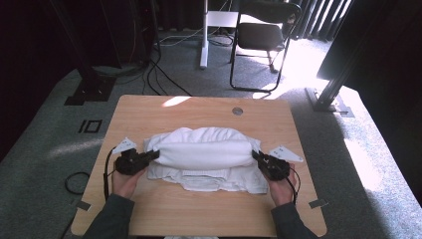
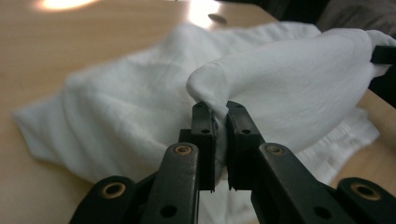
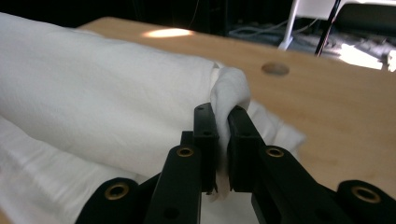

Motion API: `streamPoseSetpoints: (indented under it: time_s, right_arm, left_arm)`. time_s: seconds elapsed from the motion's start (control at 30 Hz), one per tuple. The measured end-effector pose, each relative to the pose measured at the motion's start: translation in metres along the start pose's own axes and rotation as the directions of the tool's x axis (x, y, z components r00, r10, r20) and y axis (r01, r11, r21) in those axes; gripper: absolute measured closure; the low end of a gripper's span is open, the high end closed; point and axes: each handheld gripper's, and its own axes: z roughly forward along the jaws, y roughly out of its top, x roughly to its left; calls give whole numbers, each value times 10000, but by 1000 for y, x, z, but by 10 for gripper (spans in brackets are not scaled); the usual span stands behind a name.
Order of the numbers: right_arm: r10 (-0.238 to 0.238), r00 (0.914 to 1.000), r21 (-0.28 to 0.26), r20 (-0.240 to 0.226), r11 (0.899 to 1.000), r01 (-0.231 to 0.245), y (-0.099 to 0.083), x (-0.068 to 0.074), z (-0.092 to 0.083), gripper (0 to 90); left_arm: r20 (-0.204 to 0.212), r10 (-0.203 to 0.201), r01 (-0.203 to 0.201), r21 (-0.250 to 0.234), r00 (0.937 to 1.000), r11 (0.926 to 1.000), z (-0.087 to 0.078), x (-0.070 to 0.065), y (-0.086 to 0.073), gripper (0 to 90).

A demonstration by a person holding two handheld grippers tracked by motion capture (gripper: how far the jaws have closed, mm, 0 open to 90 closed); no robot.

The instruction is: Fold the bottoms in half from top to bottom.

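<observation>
Both grippers are clamped on the white cloth (image 1: 204,149): left gripper (image 1: 153,156) pinches its left end, right gripper (image 1: 259,158) the right end, so a fold stretches between them above the counter (image 1: 149,209).

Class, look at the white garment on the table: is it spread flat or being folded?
Being folded: the white garment has one edge lifted over itself, pinched at each end by the left gripper and right gripper; its lower layer lies on the table.
</observation>
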Motion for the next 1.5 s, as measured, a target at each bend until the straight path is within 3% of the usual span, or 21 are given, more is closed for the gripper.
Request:
streamPoseSetpoints:
  time_s: [0.07,0.1,0.17,0.23,0.3,0.4,0.5,0.57,0.73,0.77,0.8,0.83,0.87,0.97,1.03,1.13,1.33,1.5]
  right_arm:
    - [44,10000,89,-8,10000,-44,-5,1,0,834]
    - [-224,9996,484,174,9986,216,-16,5,-1,814]
    - [-296,9994,597,172,9978,285,-19,6,-2,781]
    - [-356,9985,467,413,9983,337,-15,7,-8,577]
    - [-358,9968,9,708,9994,358,-4,8,-14,467]
    - [-450,9959,-539,786,9973,493,23,10,-18,454]
    - [-449,9969,-385,651,9981,474,48,17,-7,464]
    - [-528,9969,-262,583,9982,544,62,24,7,472]
    - [-431,9983,167,390,9990,425,87,42,50,481]
    - [-431,9983,167,390,9990,425,87,42,50,481]
    - [-386,9987,289,346,9989,376,88,43,57,483]
    - [-201,9993,619,324,9979,180,88,44,75,491]
    - [-113,9992,787,373,9969,84,86,44,82,496]
    - [38,9991,1079,430,9941,-84,79,41,91,501]
    - [188,9987,1417,474,9896,-254,65,37,96,508]
    - [329,9985,1594,448,9864,-397,49,36,95,514]
    - [545,9980,1672,314,9842,-590,4,40,79,508]
    - [707,9971,1671,285,9831,-745,-14,37,71,506]
  left_arm:
    - [237,-237,228,374,9994,9990,1,-1,-12,819]
    - [431,-310,280,670,9986,9974,1,-1,-16,717]
    - [454,13,-46,727,9990,9973,-2,-5,-17,665]
    - [406,42,-57,347,9992,9994,-10,-7,-8,574]
    - [292,172,-169,-98,9994,9998,-16,-10,10,541]
    - [85,444,-440,-399,9990,9982,-15,-15,35,541]
    - [-95,569,-573,-514,9983,9970,-3,-22,61,553]
    - [37,497,-495,-538,9988,9973,12,-26,78,561]
    - [-30,400,-400,-125,9992,9991,51,-35,95,565]
    - [-30,400,-400,-125,9992,9991,51,-35,95,565]
    - [-131,431,-428,255,9990,9988,67,-37,92,565]
    - [-155,390,-383,418,9991,9984,73,-37,89,565]
    - [-197,316,-304,543,9993,9981,77,-36,85,565]
    - [-252,180,-161,742,9995,9971,82,-34,76,565]
    - [-329,48,-16,942,9994,9956,84,-31,61,565]
    - [-328,-179,213,1068,9993,9941,85,-29,44,565]
    - [-266,140,-111,1056,9995,9943,82,-35,7,563]
    - [-401,426,-391,840,9983,9957,78,-36,-21,562]
